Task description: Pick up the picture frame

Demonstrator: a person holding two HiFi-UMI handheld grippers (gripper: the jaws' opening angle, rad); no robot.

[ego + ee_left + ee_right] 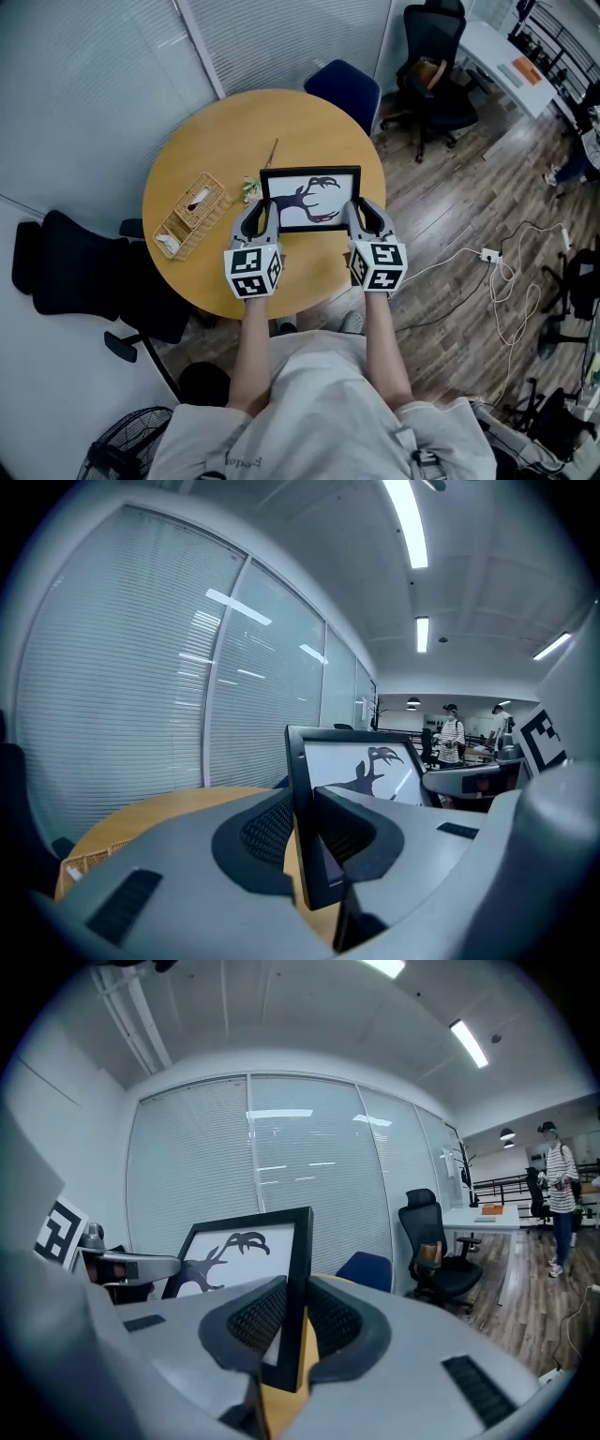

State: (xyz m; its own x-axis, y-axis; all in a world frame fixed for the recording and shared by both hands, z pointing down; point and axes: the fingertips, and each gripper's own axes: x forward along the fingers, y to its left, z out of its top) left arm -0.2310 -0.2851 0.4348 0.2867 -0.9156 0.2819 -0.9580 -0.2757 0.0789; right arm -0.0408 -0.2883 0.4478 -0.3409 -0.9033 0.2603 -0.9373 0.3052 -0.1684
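Observation:
A black picture frame with a dark antler-like print on white is held up off the round wooden table. My left gripper is shut on the frame's left side bar, one pad on each face. My right gripper is shut on the right side bar the same way. The frame stands nearly upright between the two grippers, its picture facing me. In each gripper view the other gripper shows beyond the frame.
A wicker basket with white items lies on the table's left part. A thin stick and a small greenish thing lie behind the frame. Office chairs stand around the table, cables lie on the floor, people stand far off.

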